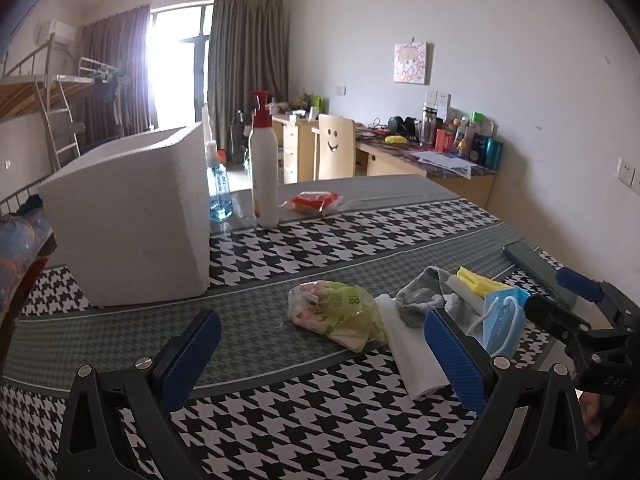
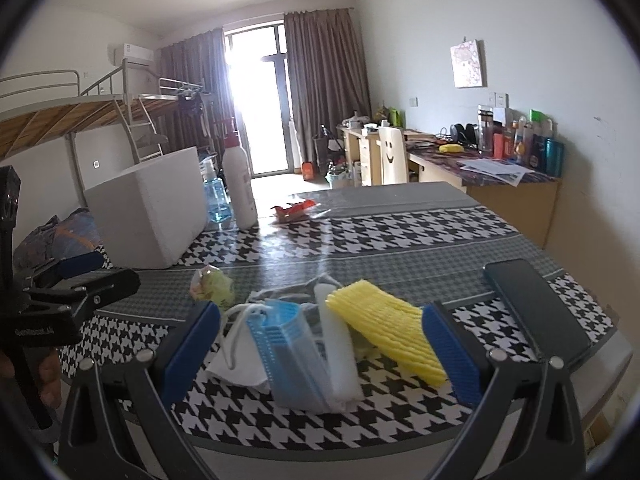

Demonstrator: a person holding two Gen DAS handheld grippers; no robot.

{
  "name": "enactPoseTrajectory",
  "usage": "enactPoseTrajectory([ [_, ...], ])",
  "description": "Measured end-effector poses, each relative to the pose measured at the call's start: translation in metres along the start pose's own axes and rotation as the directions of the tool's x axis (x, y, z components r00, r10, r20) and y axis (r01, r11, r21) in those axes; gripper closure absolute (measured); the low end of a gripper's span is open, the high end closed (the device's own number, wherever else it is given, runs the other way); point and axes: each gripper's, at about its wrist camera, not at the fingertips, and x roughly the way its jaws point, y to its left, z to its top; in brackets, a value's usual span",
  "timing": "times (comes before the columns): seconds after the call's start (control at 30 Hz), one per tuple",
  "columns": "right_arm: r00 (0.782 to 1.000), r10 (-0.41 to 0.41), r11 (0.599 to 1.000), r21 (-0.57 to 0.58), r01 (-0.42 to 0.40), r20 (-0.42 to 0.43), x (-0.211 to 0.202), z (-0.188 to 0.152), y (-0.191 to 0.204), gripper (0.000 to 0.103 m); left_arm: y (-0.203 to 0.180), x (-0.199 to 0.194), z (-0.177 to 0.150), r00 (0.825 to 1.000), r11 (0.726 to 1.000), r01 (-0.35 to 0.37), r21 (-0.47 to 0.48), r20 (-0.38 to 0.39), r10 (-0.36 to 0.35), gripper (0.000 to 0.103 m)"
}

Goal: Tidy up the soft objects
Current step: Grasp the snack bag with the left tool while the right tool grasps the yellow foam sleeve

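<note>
Soft pile (image 2: 320,344) between wide-apart right gripper (image 2: 320,354) fingers

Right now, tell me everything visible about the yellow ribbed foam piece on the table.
The yellow ribbed foam piece looks like a soft flat sleeve with parallel ridges running across its width. It lies slanted at the right end of the soft pile, its upper end leaning on a white foam strip, its lower end on the houndstooth tablecloth. The blue face mask lies just left of the strip. The open right tongs frame the pile without touching the foam.
</note>
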Motion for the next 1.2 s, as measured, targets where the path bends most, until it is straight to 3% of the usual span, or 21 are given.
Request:
enactPoseTrajectory([
  [0.53, 0.997, -0.066, 0.998, 0.016, 0.067, -0.046, 0.016, 0.004, -0.024, 0.001, -0.007, 0.034, 0.006, 0.995, 1.0, 0.004, -0.005, -0.096, -0.005, 0.001],
  [0.7, 0.999, -0.041, 0.998, 0.041, 0.042, -0.031, 0.009, 0.008, -0.031, 0.001, -0.011, 0.041, 0.008, 0.994, 1.0, 0.016, -0.003, -0.11, -0.016, 0.001],
  [0.97, 0.997, -0.073, 0.996, 0.045, 0.075, -0.04, 0.011, 0.006, -0.039, 0.001, -0.015, 0.054, 0.009, 0.989, 1.0, 0.002, 0.005, -0.145, -0.001, 0.001],
  [1.2, 0.993, -0.079, 0.997, 0.008, 0.08, -0.09, 0.024, -0.003, -0.04, 0.001, -0.019, 0.067, 0.008, 0.982, 1.0, 0.002, 0.025, -0.189, 0.003, 0.01],
])
